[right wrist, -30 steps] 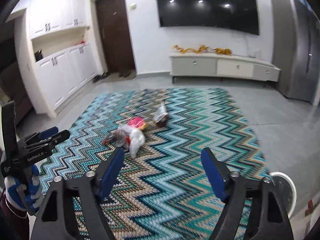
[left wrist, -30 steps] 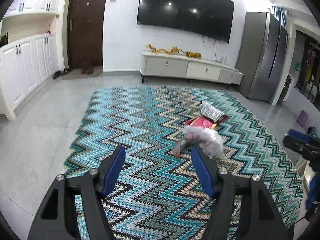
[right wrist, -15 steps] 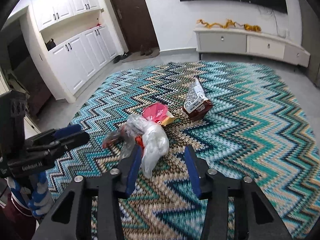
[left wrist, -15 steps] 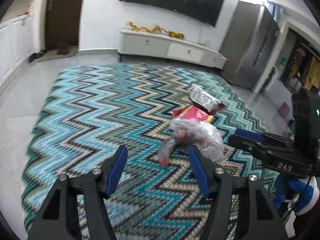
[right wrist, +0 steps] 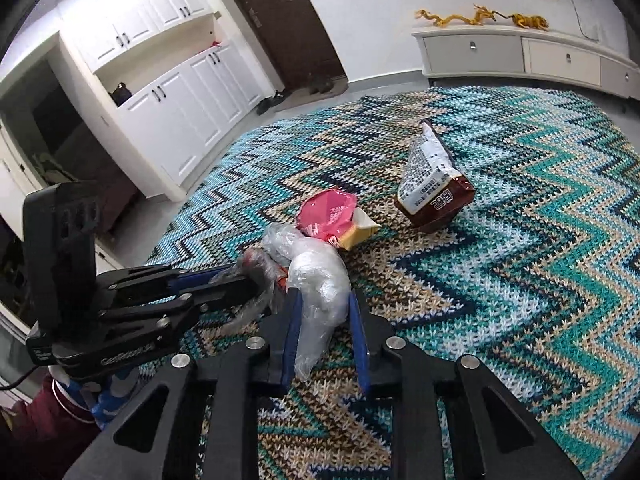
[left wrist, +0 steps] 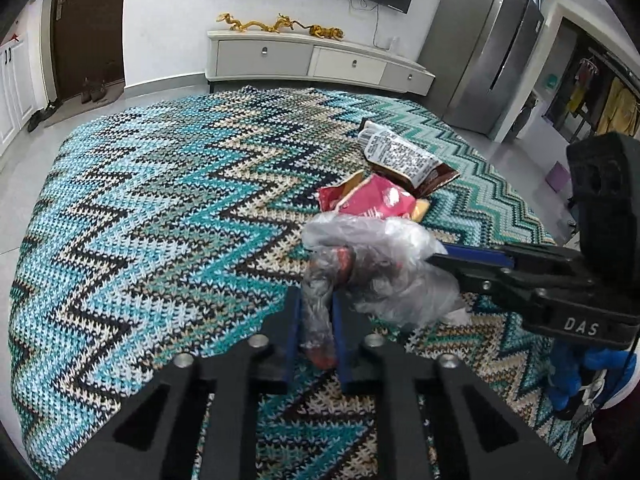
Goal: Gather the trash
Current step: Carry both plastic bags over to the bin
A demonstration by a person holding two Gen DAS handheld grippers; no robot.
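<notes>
Fingers (left wrist: 294, 332) of both grippers on plastic bag (left wrist: 384, 268)

My left hand-held gripper (left wrist: 316, 320) was low and pointed forward, its blue pads (left wrist: 295, 332) drawn close together and pinching the twisted end of a clear plastic bag (left wrist: 384, 272). My right hand-held gripper (right wrist: 324, 328) came in from the other side, its pads (right wrist: 291, 332) narrowed around the same bag's bulk. My blue-gloved hand (left wrist: 576, 372) gripped the right handle.
</notes>
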